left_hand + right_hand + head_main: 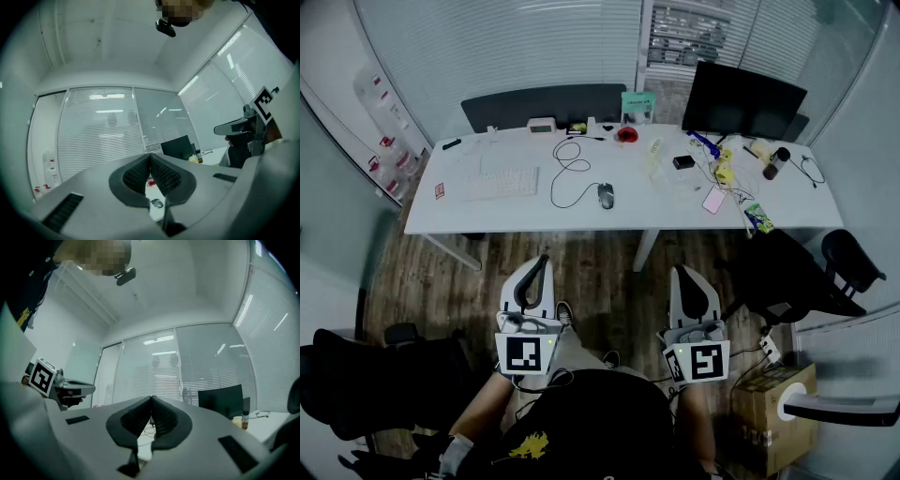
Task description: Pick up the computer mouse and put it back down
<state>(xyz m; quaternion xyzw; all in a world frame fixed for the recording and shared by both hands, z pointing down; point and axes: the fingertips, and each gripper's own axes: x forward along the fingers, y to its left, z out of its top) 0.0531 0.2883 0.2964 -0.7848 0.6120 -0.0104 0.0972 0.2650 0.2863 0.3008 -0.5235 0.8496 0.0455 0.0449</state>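
Looking at a small, dark, rounded computer mouse (606, 195), glossy on its back and trailing a looping black cord (569, 172) toward the far left. Finding it lying on the white counter (525, 217), close to the near edge, just right of a white keyboard (504, 181) and well left of the clutter in front of the black monitor (741, 99).

Holding both grippers well apart from the mouse, on the near side of the counter over the wooden floor (600, 258): the left gripper (541, 262) near and left of it, the right gripper (684, 274) near and right of it. Pressing both pairs of jaws fully together, gripping nothing. Catching the mouse in the left gripper view as a small dark shape below the meeting jaws, far beyond them.

Leaving bare counter around the mouse to its near and right sides. Facing open floor between the grippers and the counter edge, with a black chair (792, 277) crowding the right and a cardboard box (769, 417) at the near right.
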